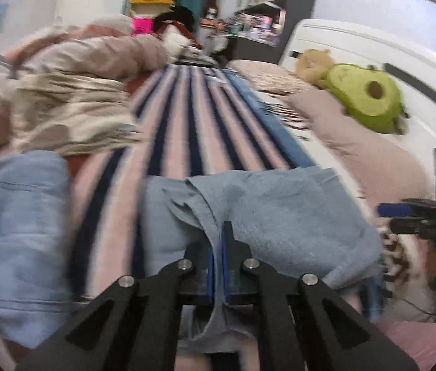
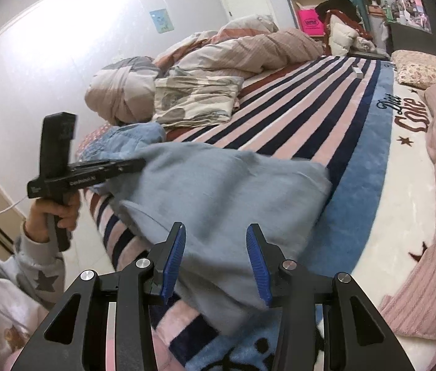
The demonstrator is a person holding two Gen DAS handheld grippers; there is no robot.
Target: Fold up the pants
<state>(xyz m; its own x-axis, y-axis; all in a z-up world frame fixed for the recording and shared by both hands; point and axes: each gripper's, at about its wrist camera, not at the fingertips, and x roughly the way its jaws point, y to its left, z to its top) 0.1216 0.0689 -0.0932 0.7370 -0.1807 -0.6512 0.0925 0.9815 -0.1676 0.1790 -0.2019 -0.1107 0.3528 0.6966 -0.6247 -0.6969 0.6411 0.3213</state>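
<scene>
L wrist view: my left claw (image 1: 218,238) is clenched on a fold of the pants (image 1: 273,216), the light-blue cloth pinched between the blue pads (image 1: 224,266) and hanging out below them. The pants lie across the near end of the striped blanket (image 1: 187,117) on the bed, bunched rather than flat. More blue cloth sits at far left, blurred; can't tell if it's a second leg or another garment. My right claw shows at the right edge, apart from the cloth. An avocado plush (image 1: 366,95) rests by the pillows, well away from the work.

R wrist view: my right claw (image 2: 216,259) is released, jaws wide, nothing between the pads (image 2: 173,262), w/ the pants (image 2: 218,191) lying just beyond and under the tips. The left claw (image 2: 119,167) is seen side-on at the cloth's far-left edge, raising that edge into a ridge off the blanket (image 2: 295,114). A crumpled duvet (image 2: 233,49) is heaped at the far side.

Step in hand, as I read it: early, gathering and lifting one edge before any fold is made; no neat crease visible yet. Next move prob. calls for the right claw to close on the near edge, so both ends can be pulled taut and laid over evenly. The cloth looks soft and floppy, so one grip alone would likely let it sag.
</scene>
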